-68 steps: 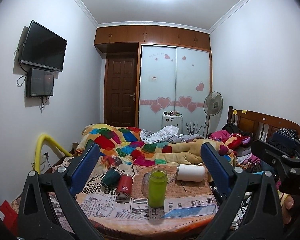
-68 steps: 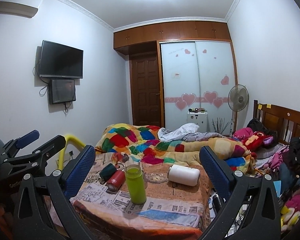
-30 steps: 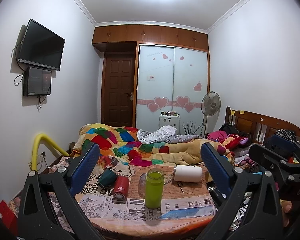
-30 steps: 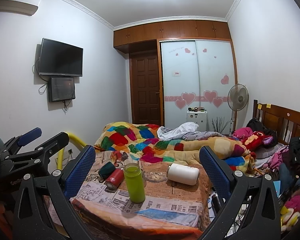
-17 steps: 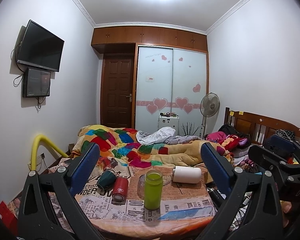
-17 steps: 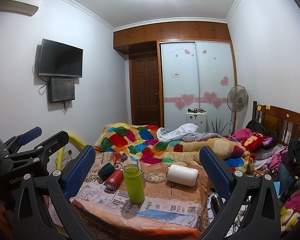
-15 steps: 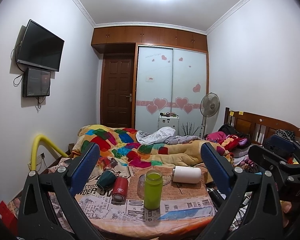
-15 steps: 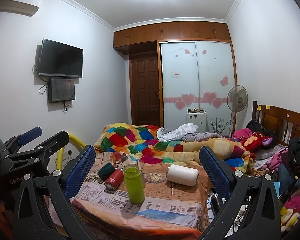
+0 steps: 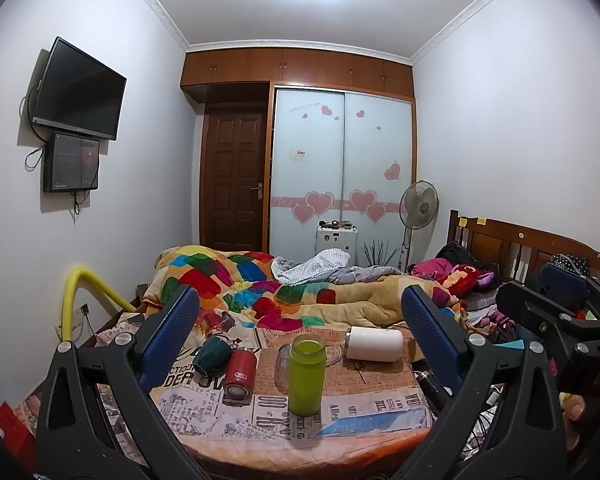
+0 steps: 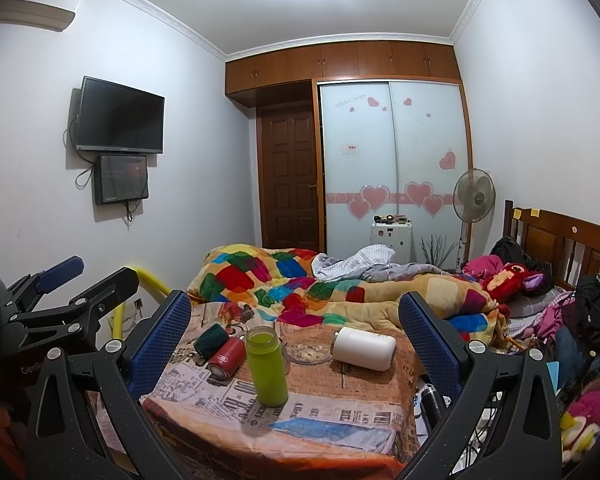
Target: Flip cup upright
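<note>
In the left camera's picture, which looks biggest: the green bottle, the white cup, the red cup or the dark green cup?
1. green bottle, though it stands nearest
2. white cup
3. red cup and dark green cup: too alike to rank, partly overlapping

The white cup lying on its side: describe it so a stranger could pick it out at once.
Start at the newspaper-covered table in front of the bed with the patchwork quilt. On the table's far right, past the upright green bottle and the glass dish, lies the white cup. It is the only white container; the other two toppled ones, red and dark green, lie on the left.
</note>
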`<action>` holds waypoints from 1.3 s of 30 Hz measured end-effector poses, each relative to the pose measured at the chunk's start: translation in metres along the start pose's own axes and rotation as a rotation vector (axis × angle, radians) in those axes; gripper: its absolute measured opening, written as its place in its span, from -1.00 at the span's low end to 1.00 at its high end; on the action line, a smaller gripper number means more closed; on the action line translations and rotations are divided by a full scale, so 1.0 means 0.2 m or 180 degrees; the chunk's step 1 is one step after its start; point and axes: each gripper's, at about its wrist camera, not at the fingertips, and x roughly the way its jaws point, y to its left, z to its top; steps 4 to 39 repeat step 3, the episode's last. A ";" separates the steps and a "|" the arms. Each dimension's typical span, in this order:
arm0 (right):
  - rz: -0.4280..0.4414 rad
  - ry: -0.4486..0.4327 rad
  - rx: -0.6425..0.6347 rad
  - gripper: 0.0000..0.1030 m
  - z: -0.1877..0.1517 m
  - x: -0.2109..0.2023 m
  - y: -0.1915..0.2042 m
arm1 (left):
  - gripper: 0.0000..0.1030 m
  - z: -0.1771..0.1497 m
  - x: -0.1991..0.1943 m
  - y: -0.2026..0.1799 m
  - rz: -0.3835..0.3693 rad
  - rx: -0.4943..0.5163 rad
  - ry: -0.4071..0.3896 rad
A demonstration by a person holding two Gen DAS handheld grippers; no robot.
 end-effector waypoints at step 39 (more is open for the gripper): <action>-0.0006 0.0028 -0.0006 1.00 0.00 0.01 0.01 | 0.97 -0.01 0.01 0.03 0.0013 -0.0032 0.0016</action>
